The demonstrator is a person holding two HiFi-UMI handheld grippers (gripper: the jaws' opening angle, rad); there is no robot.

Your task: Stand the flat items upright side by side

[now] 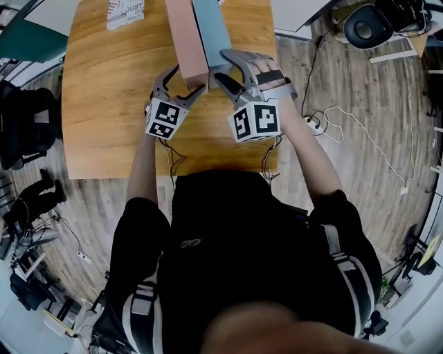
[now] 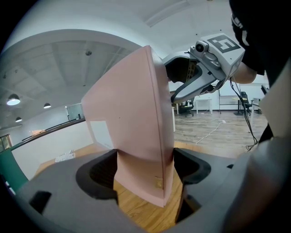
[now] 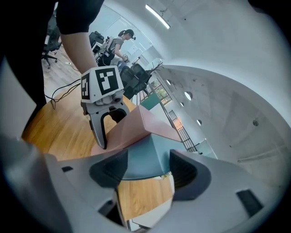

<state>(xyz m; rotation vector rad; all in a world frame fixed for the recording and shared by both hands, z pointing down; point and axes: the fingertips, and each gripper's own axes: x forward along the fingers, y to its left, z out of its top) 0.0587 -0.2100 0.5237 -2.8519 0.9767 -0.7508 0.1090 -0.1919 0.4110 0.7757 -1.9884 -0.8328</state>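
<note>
Two tall flat boxes stand upright side by side on the wooden table [image 1: 104, 104], touching along their broad faces. The pink box [image 1: 187, 41] is on the left and the blue box [image 1: 211, 31] on the right. My left gripper [image 1: 184, 81] is shut on the pink box [image 2: 132, 123] near its lower end, whose narrow edge fills the gap between both pads. My right gripper [image 1: 225, 69] is shut on the blue box [image 3: 145, 157], with the pink box [image 3: 136, 125] right behind it. Each gripper shows in the other's view: the right gripper [image 2: 204, 68] and the left gripper [image 3: 102, 109].
A printed white packet [image 1: 124, 12] lies at the table's far left. White cables and a power strip [image 1: 315, 124] trail on the wooden floor to the right. Black gear [image 1: 367, 24] sits at the far right. A person [image 3: 119, 43] stands in the room behind.
</note>
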